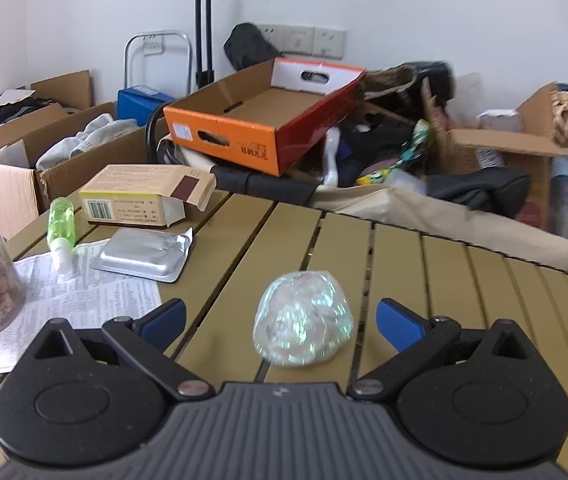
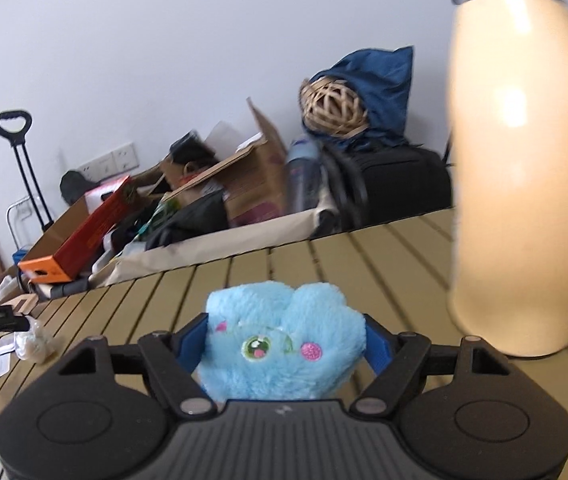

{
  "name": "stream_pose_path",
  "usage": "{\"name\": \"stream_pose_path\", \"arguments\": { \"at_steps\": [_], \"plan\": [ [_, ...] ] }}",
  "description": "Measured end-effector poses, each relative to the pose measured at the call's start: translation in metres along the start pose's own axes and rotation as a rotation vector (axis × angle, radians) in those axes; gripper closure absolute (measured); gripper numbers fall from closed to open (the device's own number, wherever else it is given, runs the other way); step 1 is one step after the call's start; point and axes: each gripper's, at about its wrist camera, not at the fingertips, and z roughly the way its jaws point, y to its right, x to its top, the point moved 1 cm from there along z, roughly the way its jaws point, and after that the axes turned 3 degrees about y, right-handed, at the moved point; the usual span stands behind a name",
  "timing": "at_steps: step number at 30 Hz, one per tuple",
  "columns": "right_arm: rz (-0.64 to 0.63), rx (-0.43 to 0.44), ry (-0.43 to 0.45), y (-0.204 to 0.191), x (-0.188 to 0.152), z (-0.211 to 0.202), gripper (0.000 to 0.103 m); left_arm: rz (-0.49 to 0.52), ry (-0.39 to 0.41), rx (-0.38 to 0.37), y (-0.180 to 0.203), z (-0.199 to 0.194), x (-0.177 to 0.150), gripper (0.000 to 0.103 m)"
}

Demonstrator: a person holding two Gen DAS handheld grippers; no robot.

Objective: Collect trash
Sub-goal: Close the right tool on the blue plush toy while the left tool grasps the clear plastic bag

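While the slatted table (image 1: 424, 264) stretches olive-tan under both cameras, the moment turns on one small wad lying ahead of an empty tool.

Table: boards run away from the left wrist camera toward a heap of cartons and bags beyond the far edge.

Cream vase (image 2: 520, 200): upright at the right of the right wrist view, just beside that hand's tool, apart from it.

Blue plush toy (image 2: 284, 344): clamped between the blue pads of the right gripper (image 2: 286, 340), face toward the camera — a toy, by my reading, not rubbish.

Left gripper (image 1: 280, 320): jaws spread wide, nothing pinched, pointing down at the boards.

Crumpled clear wrap (image 1: 302, 320): resting on the table dead ahead of the left gripper, between its two fingers but touching neither; roughly ball-shaped, so it has no clear long axis and points nowhere.

Nearer hand: the left — the right view shows the same wad far off at its left edge.

Judgement: closing squarely should do; the light film may skid along a slat.
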Motion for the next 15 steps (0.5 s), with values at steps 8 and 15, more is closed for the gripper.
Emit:
{"name": "stream_pose_path", "arguments": {
  "at_steps": [8, 15],
  "plan": [
    [0.019, 0.032, 0.040, 0.026, -0.008, -0.025, 0.026, -0.016, -0.060, 0.017, 0.012, 0.032, 0.001, 0.040],
    [-0.003, 0.055, 0.046, 0.023, -0.014, -0.036, 0.026, -0.001, -0.054, 0.008, 0.011, 0.020, -0.009, 0.064]
  ]
}}
